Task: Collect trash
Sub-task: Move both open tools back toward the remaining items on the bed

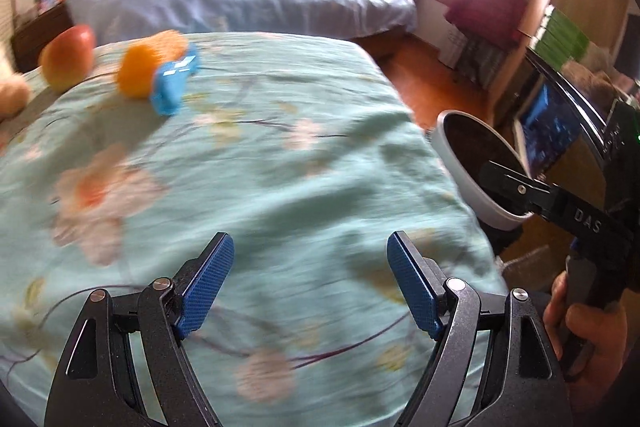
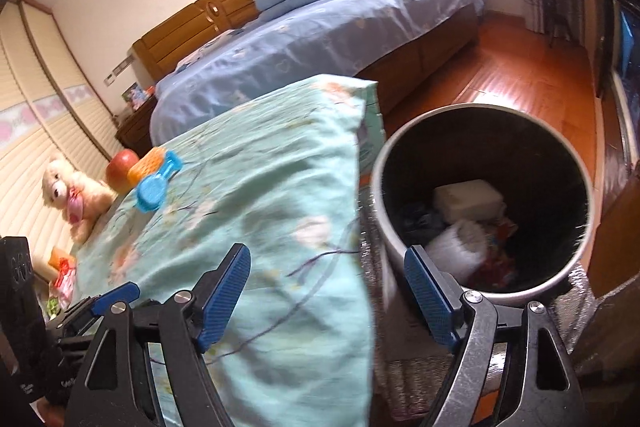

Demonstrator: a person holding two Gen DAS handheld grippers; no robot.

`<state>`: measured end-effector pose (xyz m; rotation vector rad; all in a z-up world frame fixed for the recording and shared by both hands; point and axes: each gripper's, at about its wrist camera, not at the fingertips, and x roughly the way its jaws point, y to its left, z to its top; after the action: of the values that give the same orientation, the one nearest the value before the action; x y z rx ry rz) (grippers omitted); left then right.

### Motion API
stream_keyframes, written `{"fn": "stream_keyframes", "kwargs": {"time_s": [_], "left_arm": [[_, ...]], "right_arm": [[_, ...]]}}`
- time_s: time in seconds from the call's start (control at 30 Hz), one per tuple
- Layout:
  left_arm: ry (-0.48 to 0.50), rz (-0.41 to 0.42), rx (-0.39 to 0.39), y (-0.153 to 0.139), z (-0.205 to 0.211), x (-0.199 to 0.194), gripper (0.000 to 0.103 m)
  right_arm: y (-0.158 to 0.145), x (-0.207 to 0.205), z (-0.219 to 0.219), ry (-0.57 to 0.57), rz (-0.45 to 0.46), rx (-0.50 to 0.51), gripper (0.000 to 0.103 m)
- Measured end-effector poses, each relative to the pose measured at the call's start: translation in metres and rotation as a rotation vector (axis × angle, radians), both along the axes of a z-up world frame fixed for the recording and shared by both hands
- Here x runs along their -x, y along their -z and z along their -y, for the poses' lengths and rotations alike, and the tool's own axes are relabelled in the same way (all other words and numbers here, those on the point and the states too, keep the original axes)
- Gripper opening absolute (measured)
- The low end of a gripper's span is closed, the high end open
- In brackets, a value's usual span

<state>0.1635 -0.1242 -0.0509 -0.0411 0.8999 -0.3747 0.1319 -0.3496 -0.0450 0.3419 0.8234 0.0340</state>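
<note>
- Blue-padded fingers [image 1: 206,283] of the left gripper [image 1: 310,281] stand spread wide with nothing between them, over a teal flowered bedspread [image 1: 280,163].
- Over the bedspread's edge and a waste bin, the right gripper [image 2: 326,291] is also spread wide and empty; its left finger [image 2: 224,293] lies over the cloth, its right one over the bin's near rim.
- Beside the bed, on the floor, stands the waste bin [image 2: 384,187], grey outside and dark inside, holding a white box [image 2: 468,201], crumpled white wrapping [image 2: 456,249] and red scraps [image 2: 498,267].
- At the bedspread's far end lie 3 things close together: a red-and-yellow fruit [image 2: 121,167], an orange piece [image 2: 147,165] and, touching it, a blue plastic piece [image 2: 156,189].
- Left of them sits a cream teddy bear [image 2: 70,195] against the slatted wall.
- Red and orange wrappers [image 2: 62,273] lie at the left edge, low beside the bed.
- In the left wrist view a hand [image 1: 588,331] grips the right gripper's handle at the right edge.
</note>
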Motion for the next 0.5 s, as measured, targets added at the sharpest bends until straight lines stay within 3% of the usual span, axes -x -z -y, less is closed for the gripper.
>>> {"fn": "stream_keyframes", "kwargs": {"time_s": [0.5], "left_arm": [[-0.279, 0.009, -0.023, 0.008, -0.136, -0.023, 0.081]], "right_arm": [[0.003, -0.035, -0.107, -0.188, -0.005, 0.014, 0.081]]}}
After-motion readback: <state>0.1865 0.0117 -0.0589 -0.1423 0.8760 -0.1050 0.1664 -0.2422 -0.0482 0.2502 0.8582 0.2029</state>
